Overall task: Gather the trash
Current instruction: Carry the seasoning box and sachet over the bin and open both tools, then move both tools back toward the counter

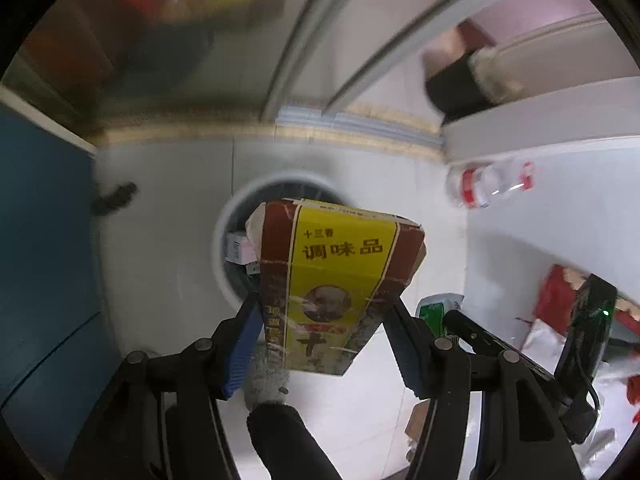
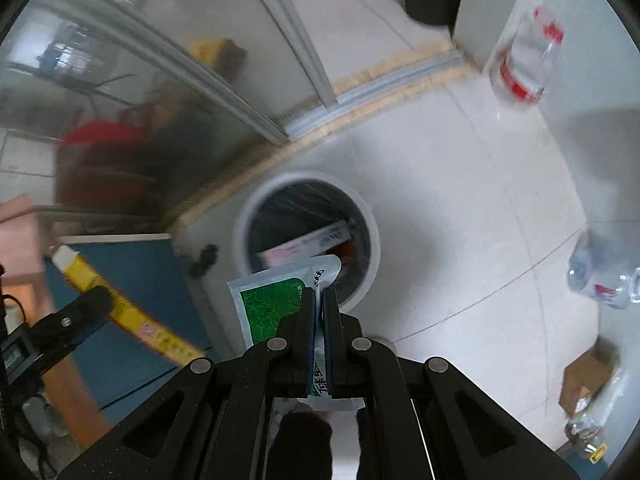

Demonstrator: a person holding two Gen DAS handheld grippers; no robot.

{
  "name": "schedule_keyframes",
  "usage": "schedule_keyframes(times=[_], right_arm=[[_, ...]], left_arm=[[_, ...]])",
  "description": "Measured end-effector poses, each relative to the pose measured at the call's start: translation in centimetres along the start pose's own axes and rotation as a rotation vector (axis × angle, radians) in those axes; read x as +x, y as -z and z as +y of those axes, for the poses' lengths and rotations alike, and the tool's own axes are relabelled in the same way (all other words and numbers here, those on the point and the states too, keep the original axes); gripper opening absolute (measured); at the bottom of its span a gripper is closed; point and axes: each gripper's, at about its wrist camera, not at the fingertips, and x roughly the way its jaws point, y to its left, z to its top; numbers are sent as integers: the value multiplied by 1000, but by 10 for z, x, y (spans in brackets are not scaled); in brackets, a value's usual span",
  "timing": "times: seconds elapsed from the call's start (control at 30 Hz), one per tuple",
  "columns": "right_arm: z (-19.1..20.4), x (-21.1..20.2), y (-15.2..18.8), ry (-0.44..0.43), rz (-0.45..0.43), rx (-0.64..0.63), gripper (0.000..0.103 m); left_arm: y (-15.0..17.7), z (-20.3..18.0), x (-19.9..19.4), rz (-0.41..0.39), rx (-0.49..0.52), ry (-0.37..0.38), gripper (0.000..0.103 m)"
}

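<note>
My left gripper (image 1: 324, 312) is shut on a yellow and brown seasoning box (image 1: 336, 276), held above a round white trash bin (image 1: 224, 240) on the floor. The box also shows at the left of the right wrist view (image 2: 120, 304). My right gripper (image 2: 319, 296) is shut on a green and white packet (image 2: 276, 300), held just in front of the bin (image 2: 372, 240), which holds a pink and white carton (image 2: 308, 242). The packet also shows in the left wrist view (image 1: 438, 308).
Clear plastic bottles with red labels lie on the white floor (image 1: 492, 184) (image 2: 524, 60) (image 2: 604, 276). A blue panel (image 1: 44, 240) stands to the left. A glass sliding door and its track (image 2: 360, 92) lie behind the bin. A small cardboard box (image 2: 588, 376) sits at right.
</note>
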Motion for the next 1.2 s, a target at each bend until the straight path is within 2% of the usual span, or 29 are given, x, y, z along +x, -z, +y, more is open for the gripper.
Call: schedule_keyframes(times=[0.1, 0.13, 0.2, 0.23, 0.27, 0.3, 0.33, 0.4, 0.5, 0.57, 0.63, 0.73, 0.9, 1.0, 1.13, 1.17, 1.2], right_arm=[[-13, 69, -19, -22, 11, -13, 4], [-17, 90, -23, -33, 26, -17, 6], [-19, 120, -28, -45, 46, -7, 11], [-21, 139, -32, -42, 54, -8, 17], [-23, 150, -33, -25, 58, -13, 21], [-23, 157, -35, -11, 55, -15, 36], [-24, 161, -33, -4, 50, -16, 55], [-27, 162, -31, 21, 34, -21, 71], [-24, 149, -22, 69, 24, -50, 102], [-23, 146, -21, 81, 20, -62, 103], [-10, 116, -11, 134, -13, -138, 103], [4, 83, 1, 163, -43, -185, 103], [18, 15, 20, 173, -91, -214, 103], [24, -43, 36, 182, -129, -222, 103], [27, -112, 54, 183, -170, -223, 103], [27, -112, 54, 183, -170, -223, 103], [28, -136, 62, 175, -180, -217, 103]], left_arm=[[-20, 10, 64, 45, 4, -26, 58], [-23, 9, 80, 51, 13, -41, 62], [-27, 14, 99, 55, 16, -56, 81], [-28, 19, 106, 60, 10, -63, 97], [-28, 23, 113, 62, 8, -78, 101], [-27, 27, 112, 55, 9, -97, 101], [-25, 31, 112, 47, 14, -115, 101], [-20, 34, 106, 23, 19, -147, 101], [-9, 35, 89, -43, 37, -234, 101], [0, 33, 71, -93, 64, -303, 101], [8, 30, 52, -121, 75, -330, 101], [18, 26, 25, -148, 73, -353, 101], [40, 7, -30, -195, 85, -370, 101], [54, -9, -66, -222, 101, -383, 101], [77, -33, -120, -258, 110, -371, 101], [83, -39, -135, -267, 115, -367, 101], [90, -46, -149, -276, 118, -368, 101]])
